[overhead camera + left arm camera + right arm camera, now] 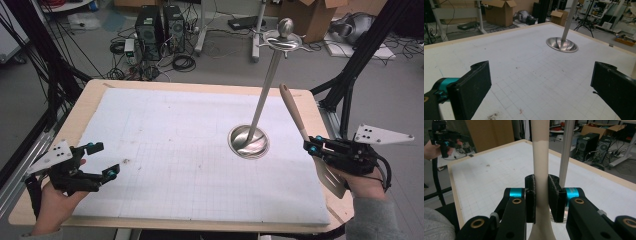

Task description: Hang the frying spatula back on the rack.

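Observation:
A spatula [292,112] with a cream handle and a metal blade is held up over the table's right edge, handle pointing up and away. My right gripper [311,145] is shut on the handle just above the blade. In the right gripper view the two black pads [554,195] press on the cream handle [541,152] from both sides. A metal utensil stand [248,142] with a round dish base, a tall pole and hooks under a knob stands on the mat right of centre. My left gripper [103,160] hovers at the near left, open, with nothing between its jaws [541,68].
A white gridded mat [190,150] covers the wooden table [90,95]. The stand's pole [566,150] rises just behind the spatula handle. The stand's base [562,45] lies far ahead of the left gripper. Computer towers [160,25], cables and cardboard boxes sit on the floor beyond.

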`<state>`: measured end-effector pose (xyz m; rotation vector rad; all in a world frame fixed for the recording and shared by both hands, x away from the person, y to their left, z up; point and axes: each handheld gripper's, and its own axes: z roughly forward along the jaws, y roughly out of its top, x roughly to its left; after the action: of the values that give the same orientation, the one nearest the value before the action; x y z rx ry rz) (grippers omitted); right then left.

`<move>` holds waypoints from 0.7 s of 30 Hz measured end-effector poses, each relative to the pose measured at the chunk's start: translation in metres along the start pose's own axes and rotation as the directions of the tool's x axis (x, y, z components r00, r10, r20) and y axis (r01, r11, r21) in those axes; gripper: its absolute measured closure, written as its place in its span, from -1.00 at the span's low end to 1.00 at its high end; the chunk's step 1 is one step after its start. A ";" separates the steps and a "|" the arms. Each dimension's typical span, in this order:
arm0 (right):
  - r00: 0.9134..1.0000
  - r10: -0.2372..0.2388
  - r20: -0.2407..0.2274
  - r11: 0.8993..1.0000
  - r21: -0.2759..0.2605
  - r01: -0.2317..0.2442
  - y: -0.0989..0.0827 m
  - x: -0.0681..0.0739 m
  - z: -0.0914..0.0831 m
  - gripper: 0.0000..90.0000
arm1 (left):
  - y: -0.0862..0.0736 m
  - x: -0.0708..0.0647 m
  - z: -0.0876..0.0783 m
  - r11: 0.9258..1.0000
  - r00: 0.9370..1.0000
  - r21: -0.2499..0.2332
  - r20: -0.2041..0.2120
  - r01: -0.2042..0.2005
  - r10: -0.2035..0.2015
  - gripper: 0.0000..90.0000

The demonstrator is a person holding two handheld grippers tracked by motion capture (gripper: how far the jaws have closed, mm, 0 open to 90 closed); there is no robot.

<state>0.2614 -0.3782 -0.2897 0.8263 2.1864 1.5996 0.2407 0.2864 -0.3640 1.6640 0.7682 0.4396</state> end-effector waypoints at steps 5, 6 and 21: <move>1.000 0.014 -0.002 1.000 -0.010 -0.014 0.003 -0.005 -0.001 0.74 | -0.002 -0.001 -0.003 1.000 1.000 0.003 -0.006 0.004 -0.004 -0.92; 1.000 0.014 0.001 1.000 -0.011 -0.014 0.004 -0.006 -0.002 0.74 | -0.002 -0.001 -0.004 1.000 1.000 0.005 -0.008 0.002 -0.002 -0.92; 1.000 0.025 -0.008 0.999 -0.023 -0.026 0.019 -0.020 -0.004 0.74 | 0.002 0.004 -0.027 0.999 0.999 -0.034 -0.026 0.018 -0.019 -0.92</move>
<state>0.2805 -0.3894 -0.2724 0.8459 2.1670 1.6395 0.2264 0.3079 -0.3563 1.6214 0.7913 0.4597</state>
